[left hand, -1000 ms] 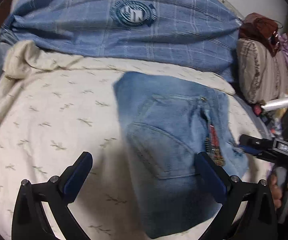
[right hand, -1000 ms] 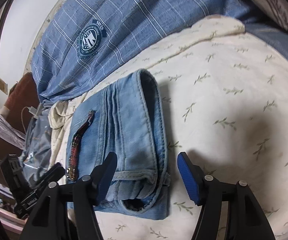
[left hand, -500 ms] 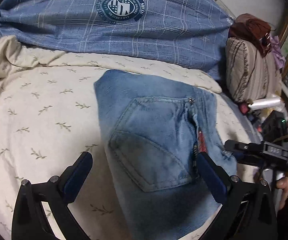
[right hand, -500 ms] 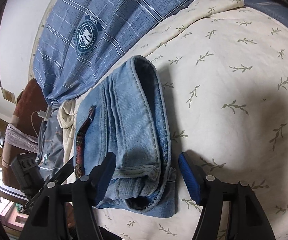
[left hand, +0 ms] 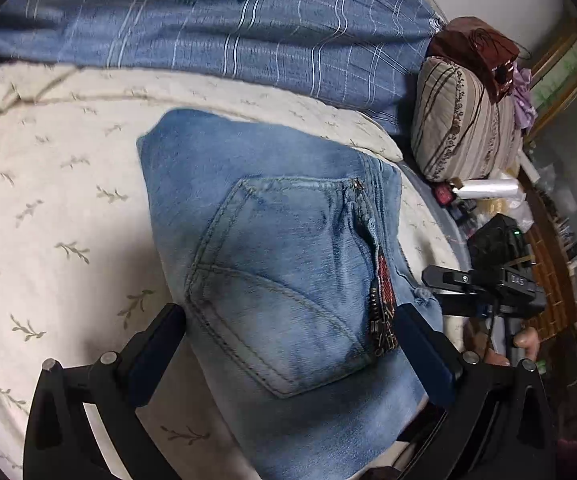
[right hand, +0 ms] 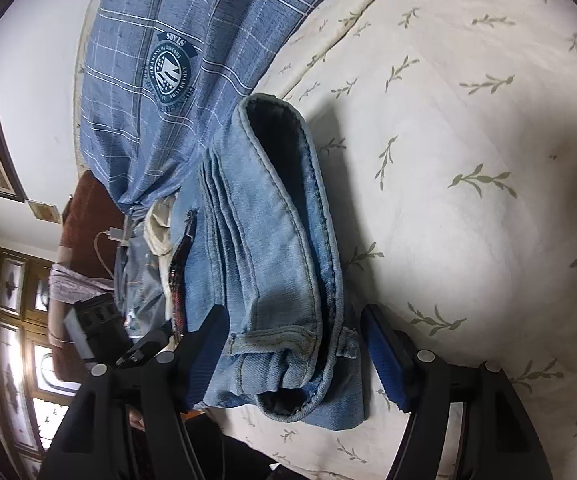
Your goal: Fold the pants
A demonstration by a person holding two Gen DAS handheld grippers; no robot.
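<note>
We are holding the left claw wide open and empty over the folded jeans, which are lying on the leaf-print bed sheet right between and ahead of its fingers, back pocket facing up. We are keeping the right claw wide open too, gripping nothing, with the waistband end of the jeans sitting between its fingers and the bundle stretching away ahead of it. Beyond both claws a blue checked blanket is lying across the bed, and past the left claw's right finger a striped pillow is resting.
</note>
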